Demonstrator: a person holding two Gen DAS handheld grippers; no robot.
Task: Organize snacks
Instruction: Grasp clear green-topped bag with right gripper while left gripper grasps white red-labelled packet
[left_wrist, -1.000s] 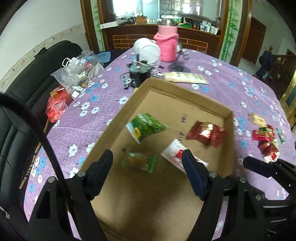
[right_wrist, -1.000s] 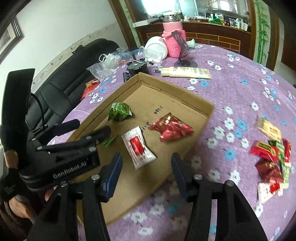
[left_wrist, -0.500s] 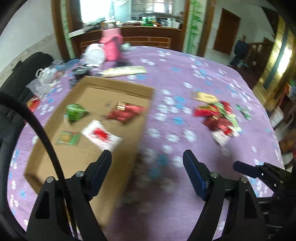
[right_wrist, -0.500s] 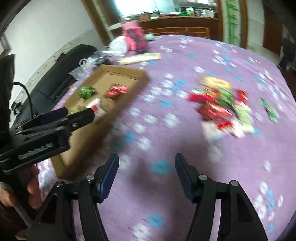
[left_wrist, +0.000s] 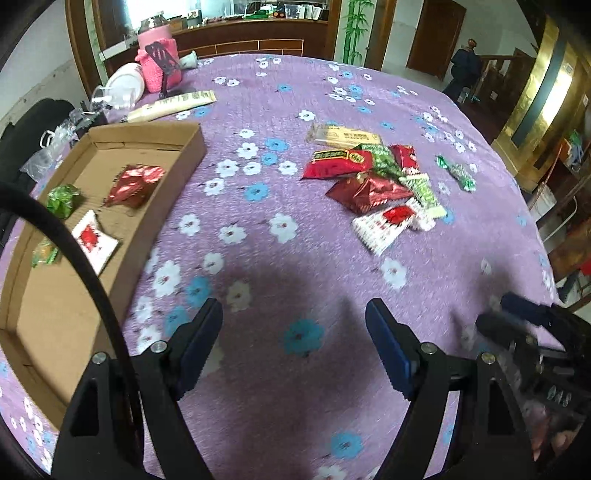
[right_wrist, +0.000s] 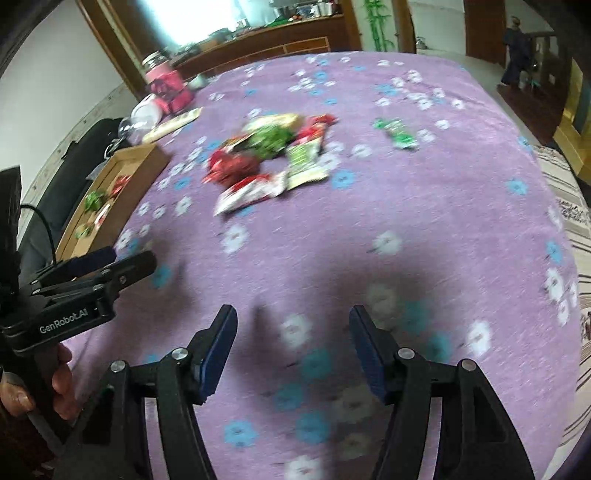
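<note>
A shallow cardboard box (left_wrist: 177, 173) lies at the left of the tabletop (left_wrist: 295, 258), its long axis running from the near left corner away toward the far edge. Inside it sit a green pack (left_wrist: 62, 199), a crumpled red pack (left_wrist: 135, 181), a flat white pack with a red patch (left_wrist: 94, 240) and a small green-and-orange pack (left_wrist: 44, 254), strung along that same axis. Beyond the box's far end lies a cream tube (left_wrist: 173, 105), pointing right, with a pink knitted jar (left_wrist: 159, 62) behind it. Right of the box, well apart from it, is the snack pile (left_wrist: 376, 181): a tan bar (left_wrist: 343, 134) lies crosswise at the far side, a long red pack (left_wrist: 336, 164) crosswise just nearer, and a white pack (left_wrist: 384, 225) slants at the near edge. One green twist candy (left_wrist: 456, 171) lies alone to the pile's right, slanting down to the right. The left claw (left_wrist: 293, 343) hangs over bare cloth with its jaws wide apart and nothing between them. The right claw (right_wrist: 291, 350) is likewise spread and empty, over bare cloth nearer than the pile; that view is blurred
</note>
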